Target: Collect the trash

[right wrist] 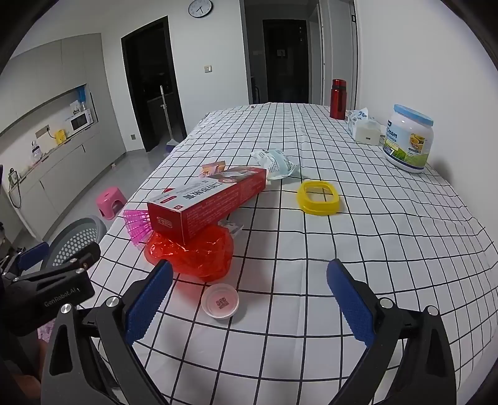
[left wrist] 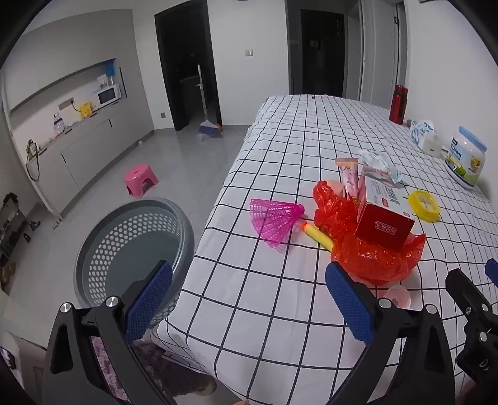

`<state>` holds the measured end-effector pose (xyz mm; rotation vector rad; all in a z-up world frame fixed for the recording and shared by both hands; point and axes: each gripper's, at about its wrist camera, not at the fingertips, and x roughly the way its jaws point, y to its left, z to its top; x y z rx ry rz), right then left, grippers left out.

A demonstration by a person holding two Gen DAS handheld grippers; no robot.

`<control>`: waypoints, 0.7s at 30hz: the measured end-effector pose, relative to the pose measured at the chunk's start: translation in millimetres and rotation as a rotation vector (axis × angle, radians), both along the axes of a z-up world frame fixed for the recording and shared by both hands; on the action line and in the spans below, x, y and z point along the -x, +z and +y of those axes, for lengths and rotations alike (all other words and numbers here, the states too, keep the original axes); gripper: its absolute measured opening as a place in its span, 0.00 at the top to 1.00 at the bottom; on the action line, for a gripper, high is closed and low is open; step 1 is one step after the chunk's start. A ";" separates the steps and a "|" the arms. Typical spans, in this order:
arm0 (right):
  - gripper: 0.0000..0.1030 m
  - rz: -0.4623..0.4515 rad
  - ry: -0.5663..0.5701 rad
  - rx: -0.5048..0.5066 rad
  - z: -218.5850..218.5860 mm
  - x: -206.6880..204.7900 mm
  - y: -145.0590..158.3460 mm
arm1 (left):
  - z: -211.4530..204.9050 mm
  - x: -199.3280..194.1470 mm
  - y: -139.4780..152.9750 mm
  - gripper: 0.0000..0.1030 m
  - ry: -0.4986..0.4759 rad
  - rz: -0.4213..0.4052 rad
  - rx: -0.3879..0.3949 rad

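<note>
- Red box [right wrist: 207,202] rests atop crumpled red bag [right wrist: 191,252]; grabbing the bag would likely topple it.
- Left gripper [left wrist: 249,299], right gripper [right wrist: 249,299]: jaws wide, empty.

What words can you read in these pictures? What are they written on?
"GenRobot.AI" on the black body of the left gripper.
"Cream" in part, on the big white tub; its smaller print is too blurred.
Red box: printed characters, too small to read.
Small white cup: a square code, no words.
Wall clock: no numbers legible.
Snack packets: print too blurred.
</note>
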<state>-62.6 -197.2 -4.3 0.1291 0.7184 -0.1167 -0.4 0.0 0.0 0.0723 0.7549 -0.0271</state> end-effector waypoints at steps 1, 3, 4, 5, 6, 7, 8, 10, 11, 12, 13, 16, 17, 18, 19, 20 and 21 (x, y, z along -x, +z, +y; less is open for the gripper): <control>0.08 0.001 -0.001 0.001 -0.1 -0.1 -0.2 | 0.2 0.6 0.2 0.06 -0.001 0.000 -0.002; 0.08 0.002 -0.001 0.002 -0.4 -0.4 -0.5 | 1.5 2.4 1.3 0.06 -0.002 -0.001 -0.005; 0.08 0.002 -0.002 0.002 -0.6 -0.5 -0.6 | -5.8 -0.7 -3.6 0.06 -0.004 0.022 -0.035; 0.08 0.003 -0.003 0.001 -0.8 -0.8 -0.7 | -6.9 -0.7 -3.4 0.06 -0.004 0.020 -0.036; 0.08 0.003 -0.004 0.001 -0.8 -1.0 -0.9 | -8.0 -0.6 -3.2 0.06 -0.004 0.018 -0.038; 0.08 0.004 -0.005 0.003 -0.7 -1.4 -1.0 | -9.1 -0.4 -2.9 0.06 -0.003 0.016 -0.038; 0.08 -0.001 0.002 -0.001 1.1 -0.1 1.5 | -10.3 -0.2 -2.7 0.06 -0.002 0.014 -0.039; 0.08 0.000 0.002 -0.001 1.8 -0.3 2.7 | -14.3 -2.0 -1.1 0.06 0.002 0.026 -0.037; 0.08 0.001 0.003 -0.001 1.9 -0.2 3.5 | -5.9 -1.1 -1.6 0.06 -0.007 0.022 -0.027; 0.08 -0.002 0.002 -0.004 0.5 0.7 2.2 | -4.0 -0.1 -2.6 0.06 -0.007 0.022 -0.026; 0.08 -0.002 0.002 -0.002 1.2 0.8 3.2 | -4.2 0.1 -2.3 0.06 -0.008 0.022 -0.026; 0.08 -0.002 0.003 0.001 4.1 -1.0 6.2 | -4.4 -0.8 -2.6 0.06 -0.007 0.023 -0.025; 0.08 -0.003 0.003 0.001 6.9 -3.5 2.1 | -4.4 -0.9 -2.2 0.06 -0.007 0.023 -0.024; 0.08 -0.004 0.002 -0.002 4.5 -2.3 1.9 | -4.5 -0.5 -2.3 0.06 -0.005 0.022 -0.023; 0.08 -0.004 0.003 -0.002 3.9 -2.0 1.9 | -2.4 2.3 0.5 0.06 -0.003 0.017 -0.022; 0.08 -0.004 0.003 -0.001 5.9 -0.3 2.3 | -2.3 2.6 0.8 0.06 -0.003 0.016 -0.021; 0.08 -0.004 0.002 -0.001 6.7 -0.4 2.4 | -2.7 3.1 1.3 0.06 -0.003 0.015 -0.020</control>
